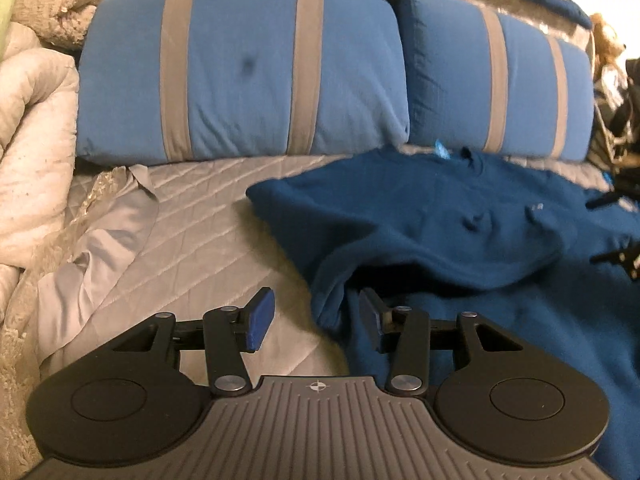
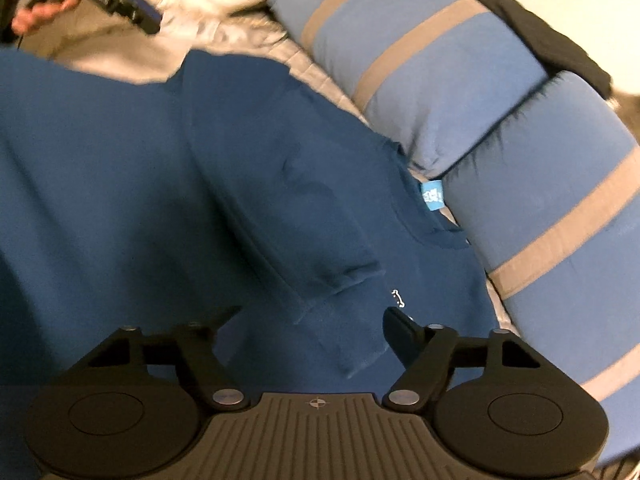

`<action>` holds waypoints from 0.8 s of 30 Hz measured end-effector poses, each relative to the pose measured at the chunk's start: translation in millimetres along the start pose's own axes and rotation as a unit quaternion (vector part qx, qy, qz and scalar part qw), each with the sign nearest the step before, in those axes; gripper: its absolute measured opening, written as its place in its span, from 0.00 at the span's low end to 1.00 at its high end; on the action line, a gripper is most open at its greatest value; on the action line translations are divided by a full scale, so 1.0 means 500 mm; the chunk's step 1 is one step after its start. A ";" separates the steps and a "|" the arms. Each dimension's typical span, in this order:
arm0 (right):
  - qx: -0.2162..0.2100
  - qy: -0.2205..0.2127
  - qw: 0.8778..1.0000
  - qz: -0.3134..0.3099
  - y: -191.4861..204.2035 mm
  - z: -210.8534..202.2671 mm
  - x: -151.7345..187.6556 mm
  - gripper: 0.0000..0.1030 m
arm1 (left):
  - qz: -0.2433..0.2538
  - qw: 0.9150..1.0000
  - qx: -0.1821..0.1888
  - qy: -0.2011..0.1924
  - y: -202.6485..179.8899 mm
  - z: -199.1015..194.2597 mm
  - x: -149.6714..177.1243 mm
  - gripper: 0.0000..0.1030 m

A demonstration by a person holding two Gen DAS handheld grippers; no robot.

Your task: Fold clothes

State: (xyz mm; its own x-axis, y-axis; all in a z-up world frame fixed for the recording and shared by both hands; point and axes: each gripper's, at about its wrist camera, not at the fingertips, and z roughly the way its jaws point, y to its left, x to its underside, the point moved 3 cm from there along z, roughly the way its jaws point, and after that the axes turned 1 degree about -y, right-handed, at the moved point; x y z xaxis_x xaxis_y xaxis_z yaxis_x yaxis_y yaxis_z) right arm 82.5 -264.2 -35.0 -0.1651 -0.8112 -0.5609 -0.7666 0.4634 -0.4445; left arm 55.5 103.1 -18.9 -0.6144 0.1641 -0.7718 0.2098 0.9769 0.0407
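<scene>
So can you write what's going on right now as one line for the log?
task: fold clothes | blue shirt: on bed, sleeve folded in | left hand-held gripper: open at shirt edge | right hand-held gripper: open over shirt

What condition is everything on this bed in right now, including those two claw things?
Left gripper: open, holding nothing, at the shirt's edge.
Right gripper: open, holding nothing, over the shirt.
Blue shirt: spread on the bed, one sleeve folded over, wrinkled.
Two blue pillows: lying side by side.
Grey sheet: crumpled.
</scene>
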 end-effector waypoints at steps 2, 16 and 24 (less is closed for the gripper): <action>-0.001 0.006 1.000 -0.018 0.004 0.019 -0.003 0.67 | 0.004 1.000 -0.001 0.006 0.002 0.009 0.010 0.45; -0.011 0.033 0.993 -0.116 0.054 0.111 -0.034 0.25 | 0.029 0.999 -0.013 0.013 -0.015 0.093 0.027 0.45; 0.072 0.040 0.986 -0.144 0.013 0.087 -0.067 0.08 | 0.029 0.999 -0.043 0.012 -0.016 0.148 0.020 0.32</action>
State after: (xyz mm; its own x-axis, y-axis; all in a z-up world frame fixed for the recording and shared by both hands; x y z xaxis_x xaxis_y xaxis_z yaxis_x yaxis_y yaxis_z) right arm 109.9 -218.7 -49.4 -0.0064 -0.9395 -0.3424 -0.6943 0.2506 -0.6747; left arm 104.2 87.0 -73.7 -0.6211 0.2224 -0.7515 0.1792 0.9738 0.1400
